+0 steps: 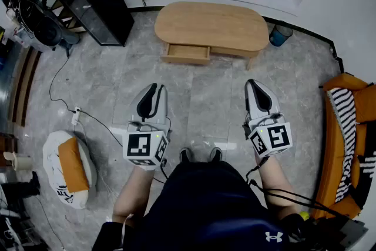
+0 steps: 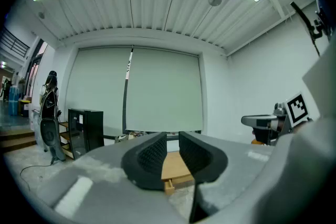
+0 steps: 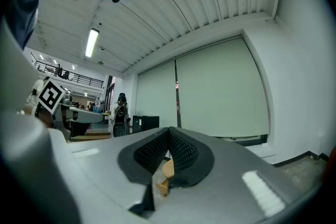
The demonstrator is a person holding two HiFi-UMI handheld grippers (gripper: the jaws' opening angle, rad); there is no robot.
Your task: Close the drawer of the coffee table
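Note:
An oval wooden coffee table (image 1: 211,25) stands ahead on the grey tiled floor, and its drawer (image 1: 187,54) is pulled out toward me. Both grippers are held level, well short of the table. My left gripper (image 1: 154,90) has a narrow gap between its black pads and holds nothing. In the left gripper view the table (image 2: 176,166) and the drawer front (image 2: 169,185) show through the gap of the left gripper (image 2: 172,140). My right gripper (image 1: 254,86) is shut and empty. In the right gripper view the right gripper (image 3: 168,131) has its pads touching, with the drawer (image 3: 159,187) below them.
A black cabinet (image 1: 97,3) stands left of the table and a blue bin (image 1: 280,35) at its right end. An orange sofa (image 1: 348,144) lines the right wall. A white bag with an orange cushion (image 1: 69,168) and a cable with a power strip (image 1: 76,117) lie at the left.

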